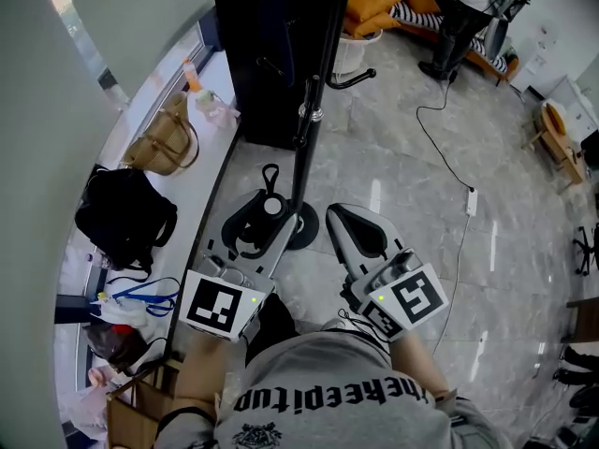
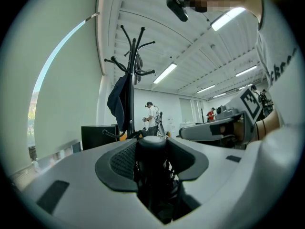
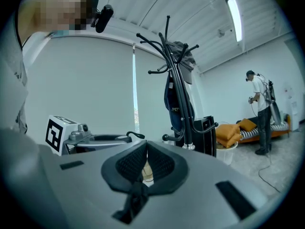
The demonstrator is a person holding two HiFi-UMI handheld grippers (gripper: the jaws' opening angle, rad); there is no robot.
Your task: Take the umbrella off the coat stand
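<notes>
L gripper (image 1: 265, 211) is clenched on the umbrella (image 2: 151, 162), a black folded one standing upright betw. its pads, w/ the wrist strap (image 1: 271, 172) looping out on top. Umbrella is off the coat stand (image 1: 305, 129), just beside the stand's round base (image 1: 306, 228). R gripper (image 3: 144, 162) is pinched closed w/ nothing in it, near the base on its other side. Up on the stand's hooks: dark garment (image 3: 172, 99) and a cap (image 3: 183, 51). Black cabinet (image 1: 262, 54) sits behind the stand.

Coat stand (image 1: 304, 148) before cabinet (image 1: 253, 45), bags (image 1: 159, 143) on ledge (image 1: 192, 195) to its left, umbrella (image 1: 272, 206) apparently in left tool (image 1: 269, 219)
</notes>
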